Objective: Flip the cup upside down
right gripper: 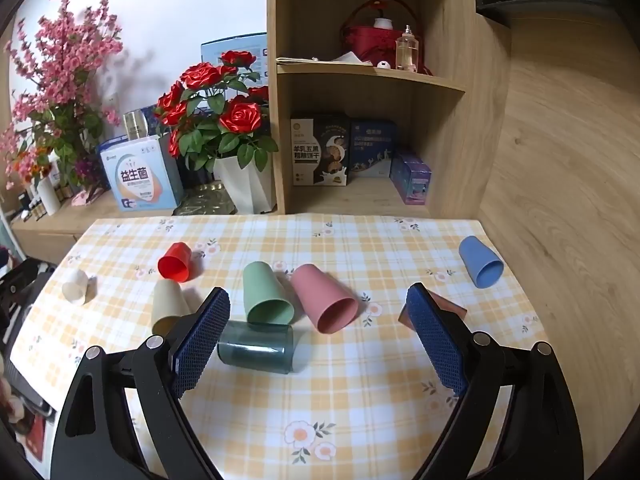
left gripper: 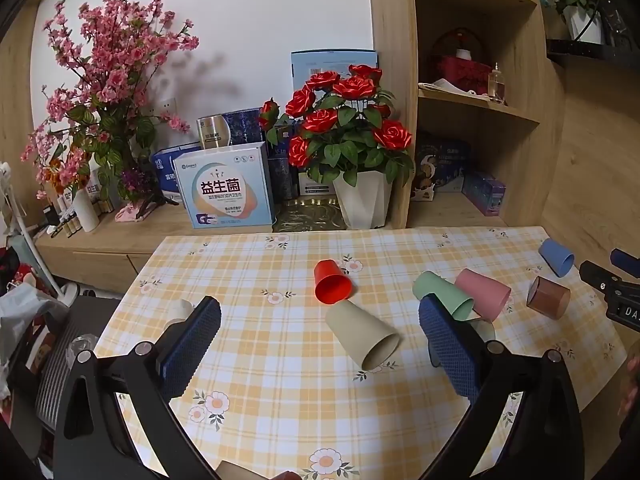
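Yellow checked tablecloth (right gripper: 360, 380), wooden shelving (right gripper: 440, 80) behind, cups (right gripper: 332, 300) lying tipped, both hand-held grippers (left gripper: 320, 328) (right gripper: 318, 332) wide, empty.

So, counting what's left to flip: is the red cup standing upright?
No, the red cup lies on its side on the table, open mouth facing the camera.

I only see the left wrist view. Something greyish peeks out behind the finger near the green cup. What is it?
Observer: A dark see-through cup, lying on its side just in front of the green cup.
Operator: And the pale thing behind the other finger?
Observer: A white cup, alone near the table's left edge.
Operator: Is the right gripper holding anything?
Observer: No, the right gripper is open and empty.
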A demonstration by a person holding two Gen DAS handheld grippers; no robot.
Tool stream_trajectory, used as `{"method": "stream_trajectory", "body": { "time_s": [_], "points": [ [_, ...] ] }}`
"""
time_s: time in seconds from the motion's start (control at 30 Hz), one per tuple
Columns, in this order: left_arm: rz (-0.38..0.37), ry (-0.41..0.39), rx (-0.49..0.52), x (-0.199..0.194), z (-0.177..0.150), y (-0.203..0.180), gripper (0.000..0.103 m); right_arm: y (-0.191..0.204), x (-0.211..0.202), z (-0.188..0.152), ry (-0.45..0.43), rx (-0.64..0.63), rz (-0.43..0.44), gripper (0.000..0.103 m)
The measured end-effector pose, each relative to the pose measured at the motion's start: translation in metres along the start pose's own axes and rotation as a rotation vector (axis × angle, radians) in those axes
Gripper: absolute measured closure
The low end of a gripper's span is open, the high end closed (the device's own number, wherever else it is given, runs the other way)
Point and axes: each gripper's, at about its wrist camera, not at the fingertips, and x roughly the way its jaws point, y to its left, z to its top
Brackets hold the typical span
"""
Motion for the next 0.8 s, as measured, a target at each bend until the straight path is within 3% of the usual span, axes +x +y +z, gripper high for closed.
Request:
{"method": "stream_trajectory", "body": {
  "time_s": [0.8],
  "points": [
    [-0.003, -0.019, -0.024, -0.0034, -0.0018, -0.0058, 0.006, -0.0045, -0.0029, 0.0023, -0.012, 0.010, -0.016, 0.016]
  ]
}}
